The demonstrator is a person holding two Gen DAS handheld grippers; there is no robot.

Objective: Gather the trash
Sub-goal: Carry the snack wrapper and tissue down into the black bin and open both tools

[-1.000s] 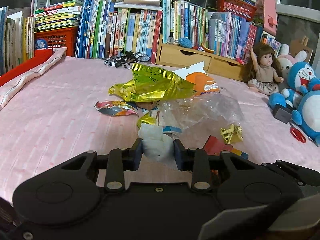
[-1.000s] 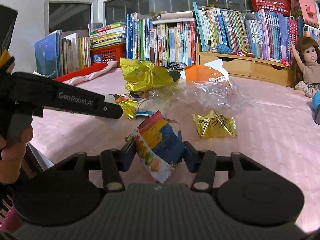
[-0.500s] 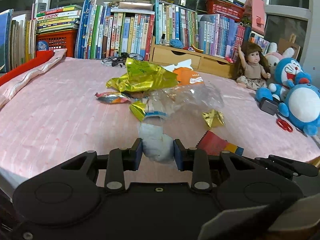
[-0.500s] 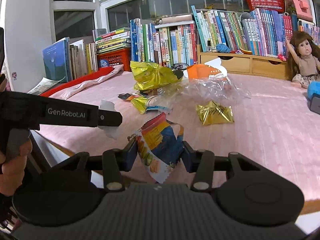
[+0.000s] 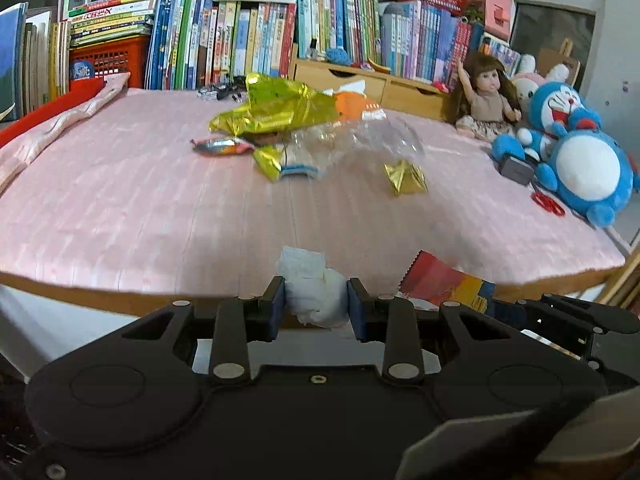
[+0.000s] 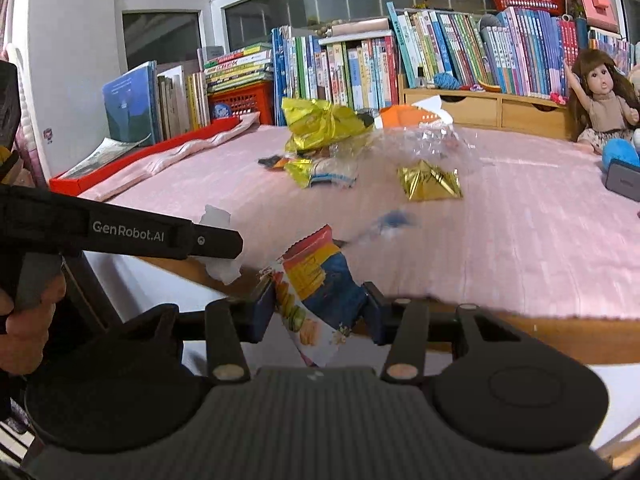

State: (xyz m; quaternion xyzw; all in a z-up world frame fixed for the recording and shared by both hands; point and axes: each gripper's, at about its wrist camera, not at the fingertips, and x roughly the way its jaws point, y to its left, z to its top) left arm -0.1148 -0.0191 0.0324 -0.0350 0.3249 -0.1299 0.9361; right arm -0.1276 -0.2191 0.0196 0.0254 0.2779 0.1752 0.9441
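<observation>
My left gripper point(image 5: 315, 307) is shut on a crumpled white tissue point(image 5: 310, 286), held at the table's near edge. The right gripper point(image 6: 320, 312) is shut on a red, yellow and blue snack wrapper point(image 6: 320, 284), also at the near edge; that wrapper point(image 5: 444, 284) shows to the right in the left wrist view, and the tissue point(image 6: 218, 240) shows in the right wrist view. Left on the pink tablecloth point(image 5: 120, 200) are a large gold bag point(image 5: 276, 114), a clear plastic bag point(image 5: 360, 140), a small gold wrapper point(image 5: 404, 176), a colourful wrapper point(image 5: 222, 146) and an orange packet point(image 5: 354, 106).
Books point(image 5: 240, 36) and wooden drawers point(image 5: 368, 80) line the back. A doll point(image 5: 486, 96), blue plush toys point(image 5: 580, 152), a grey box point(image 5: 516, 168) and red scissors point(image 5: 548, 202) sit at the right. A red tray with cloth point(image 5: 60, 120) lies at the left. A hand point(image 6: 24, 320) holds the left gripper.
Both grippers have drawn back from the trash pile to the table's near edge, each still gripping its piece. The table edge has come into view below them.
</observation>
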